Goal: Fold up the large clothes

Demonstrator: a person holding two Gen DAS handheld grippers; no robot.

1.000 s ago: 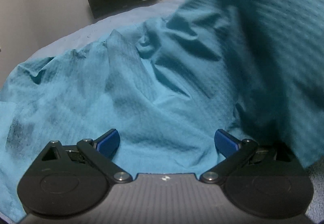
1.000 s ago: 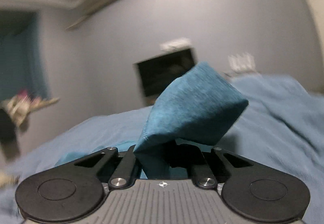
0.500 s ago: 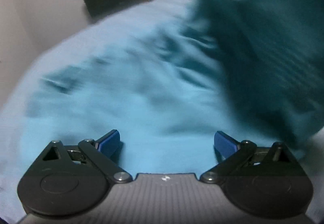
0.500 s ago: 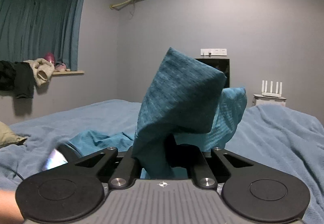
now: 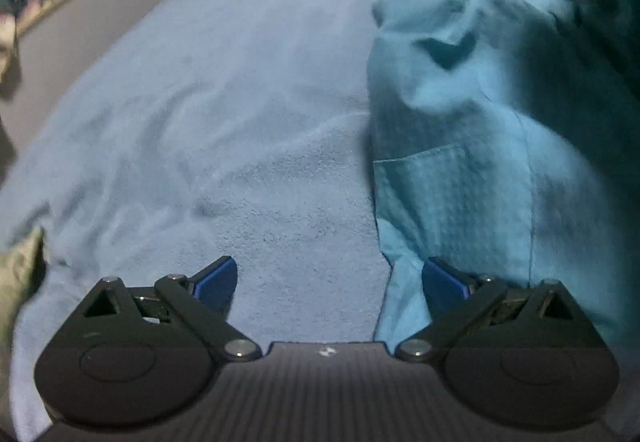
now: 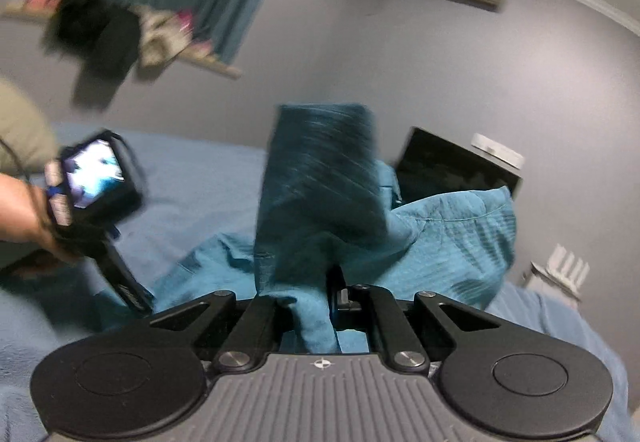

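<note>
The right wrist view is smeared by motion blur, and the fingertips of the right hand-held gripper [image 6: 316,316] are buried under teal cloth. A fold of the teal garment [image 6: 320,198] is pinched between its closed jaws and held above the bed [image 6: 192,170]. The rest of the garment [image 5: 472,146] is seen heaped toward the bed's [image 5: 224,114] right side. The left hand-held gripper [image 5: 330,280] is spread wide, empty, one blue pad [image 5: 442,280] beside the garment's edge.
</note>
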